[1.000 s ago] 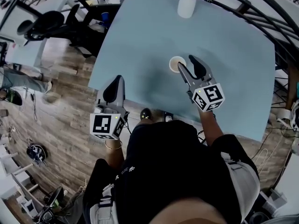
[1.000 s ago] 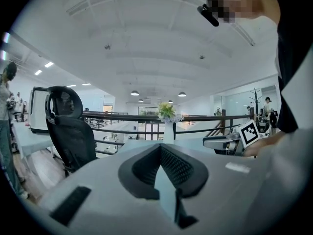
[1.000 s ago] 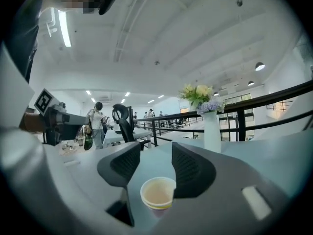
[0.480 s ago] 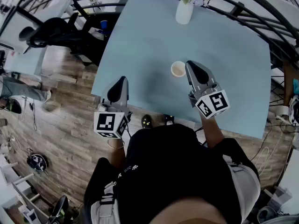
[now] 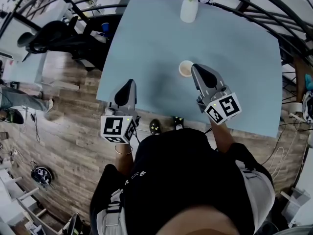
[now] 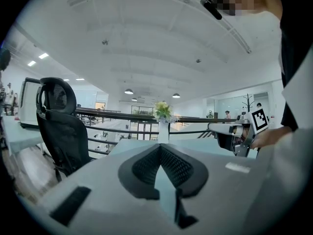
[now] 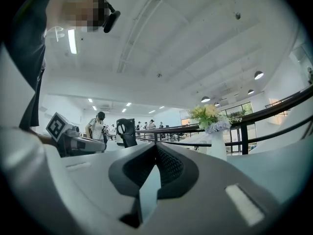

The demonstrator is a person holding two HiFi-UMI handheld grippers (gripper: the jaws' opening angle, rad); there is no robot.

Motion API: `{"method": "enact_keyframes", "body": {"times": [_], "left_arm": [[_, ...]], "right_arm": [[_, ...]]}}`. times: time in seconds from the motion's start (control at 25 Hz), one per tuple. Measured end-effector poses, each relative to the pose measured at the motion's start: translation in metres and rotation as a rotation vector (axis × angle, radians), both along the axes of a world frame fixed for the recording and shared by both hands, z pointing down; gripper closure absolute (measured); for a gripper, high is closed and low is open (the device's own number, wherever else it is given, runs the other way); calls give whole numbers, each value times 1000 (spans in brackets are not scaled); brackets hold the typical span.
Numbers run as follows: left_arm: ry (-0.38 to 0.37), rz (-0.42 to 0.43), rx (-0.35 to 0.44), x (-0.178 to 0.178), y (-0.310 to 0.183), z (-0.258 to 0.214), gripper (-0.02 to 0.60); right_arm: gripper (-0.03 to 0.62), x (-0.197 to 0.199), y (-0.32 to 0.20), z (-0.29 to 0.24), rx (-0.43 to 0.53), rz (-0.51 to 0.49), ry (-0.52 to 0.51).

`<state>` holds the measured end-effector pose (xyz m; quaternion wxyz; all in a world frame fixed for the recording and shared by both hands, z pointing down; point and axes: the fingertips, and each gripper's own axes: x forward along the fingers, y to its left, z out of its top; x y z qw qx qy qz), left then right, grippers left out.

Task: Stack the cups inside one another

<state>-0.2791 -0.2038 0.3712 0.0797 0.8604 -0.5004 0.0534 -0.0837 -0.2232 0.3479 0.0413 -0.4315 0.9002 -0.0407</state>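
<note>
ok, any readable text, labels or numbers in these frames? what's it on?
No readable words or numbers anywhere.
Left cube: black-and-white square pattern, a code, not text.
Right cube: same kind of pattern, not text.
Cup: no print visible.
Vase: plain white, no print.
Pale strip on the grey tool body: blurred, nothing legible.
</note>
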Motion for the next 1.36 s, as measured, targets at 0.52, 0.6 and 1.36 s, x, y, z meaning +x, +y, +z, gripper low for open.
{"method": "enact_keyframes", "body": {"times": [0.52, 0.6, 1.36], "left_arm": [[6, 16, -5, 0, 5, 4, 592], [6, 19, 0, 1, 3, 2, 592], [3, 12, 13, -7, 4, -5, 592]], "right_arm": [[586, -3, 8, 4, -24, -18, -4], [586, -3, 7, 4, -22, -17, -8], [586, -13, 5, -1, -13, -37, -7]]}}
